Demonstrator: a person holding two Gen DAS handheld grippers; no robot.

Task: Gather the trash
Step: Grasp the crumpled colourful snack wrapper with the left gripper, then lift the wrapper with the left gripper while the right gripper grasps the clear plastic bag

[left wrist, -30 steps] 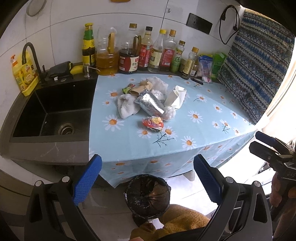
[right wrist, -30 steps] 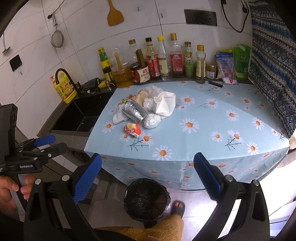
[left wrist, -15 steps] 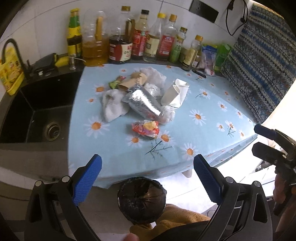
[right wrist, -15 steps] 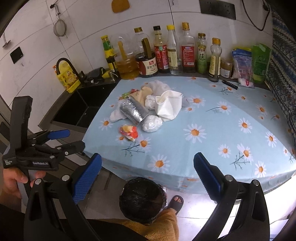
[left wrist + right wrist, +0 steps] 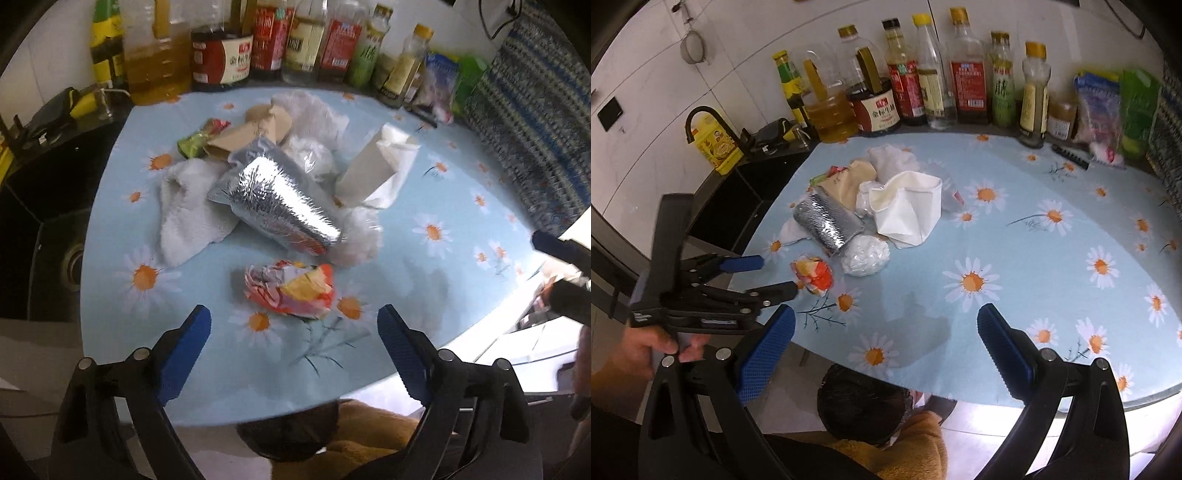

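A heap of trash lies on the daisy tablecloth [image 5: 424, 280]: a crumpled red-yellow wrapper [image 5: 290, 291] [image 5: 812, 275], a silver foil bag [image 5: 280, 203] [image 5: 827, 221], a white paper bag [image 5: 376, 166] [image 5: 908, 210], a clear plastic ball [image 5: 864, 254], white tissue [image 5: 188, 214] and brown paper [image 5: 251, 133]. My left gripper [image 5: 293, 325] [image 5: 775, 275] hovers just short of the wrapper. Its jaws are closing and nothing is between the pads. My right gripper [image 5: 886, 317] [image 5: 546, 266] stands open over bare cloth to the right of the heap. A black-lined bin [image 5: 860, 402] stands under the table's front edge.
Oil and sauce bottles [image 5: 967, 74] line the back wall. A black sink [image 5: 44, 206] lies to the left, a yellow bottle [image 5: 716, 144] by its tap. Patterned fabric [image 5: 535, 110] hangs at the right. A person's leg in tan cloth [image 5: 916, 443] shows beside the bin.
Both grippers have come forward and down over the table, so the trash heap looks much larger. The left gripper's jaws stand narrower than before. The trash has not moved.
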